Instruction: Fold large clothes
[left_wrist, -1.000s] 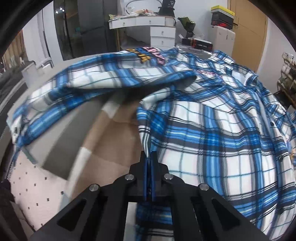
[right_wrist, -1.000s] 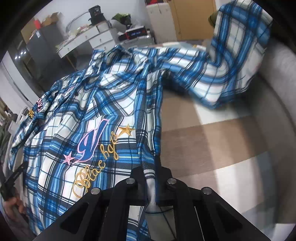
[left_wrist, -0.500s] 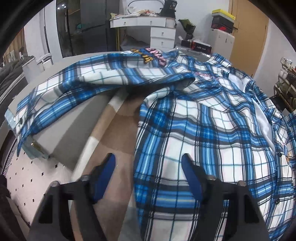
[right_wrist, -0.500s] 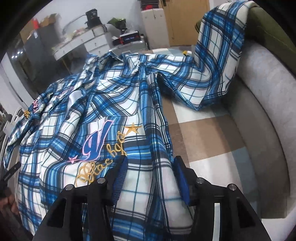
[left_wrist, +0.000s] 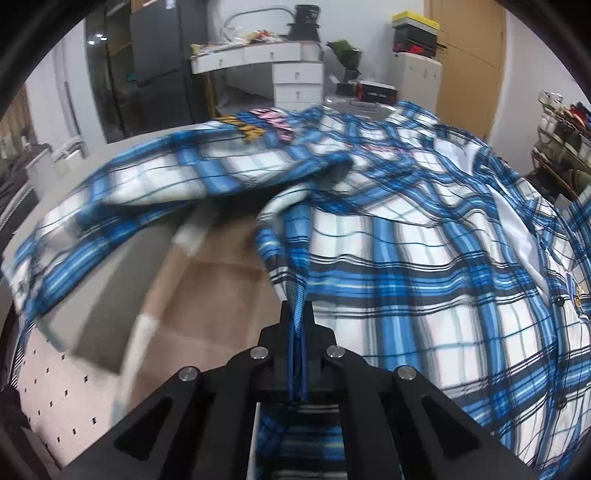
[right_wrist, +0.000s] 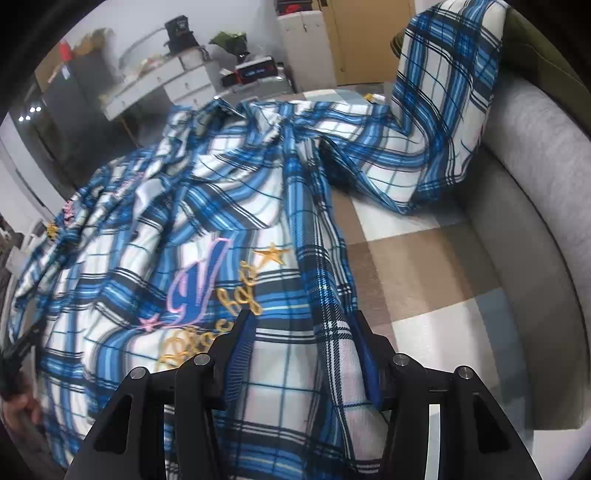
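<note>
A large blue and white plaid shirt (left_wrist: 406, 258) lies spread over a checked beige blanket (left_wrist: 207, 288). My left gripper (left_wrist: 296, 314) is shut on the shirt's side edge, and the cloth runs up out of the closed jaws. One sleeve (left_wrist: 166, 184) stretches away to the left, blurred. In the right wrist view the shirt (right_wrist: 207, 206) shows embroidered lettering. My right gripper (right_wrist: 303, 332) stands open over the hem, with cloth lying loose between the blue pads (right_wrist: 243, 332). The other sleeve (right_wrist: 443, 110) is draped up over the sofa's back.
A grey sofa arm (right_wrist: 535, 203) curves along the right of the blanket (right_wrist: 406, 266). A person's hand (right_wrist: 18, 410) shows at the lower left. Beyond the shirt stand a white drawer desk (left_wrist: 295, 74), a dark cabinet (left_wrist: 159, 66) and a shoe rack (left_wrist: 565, 136).
My left gripper opened, then shut again on the shirt's edge. My right gripper let go of the hem and has stayed open. The left sleeve has shifted slightly.
</note>
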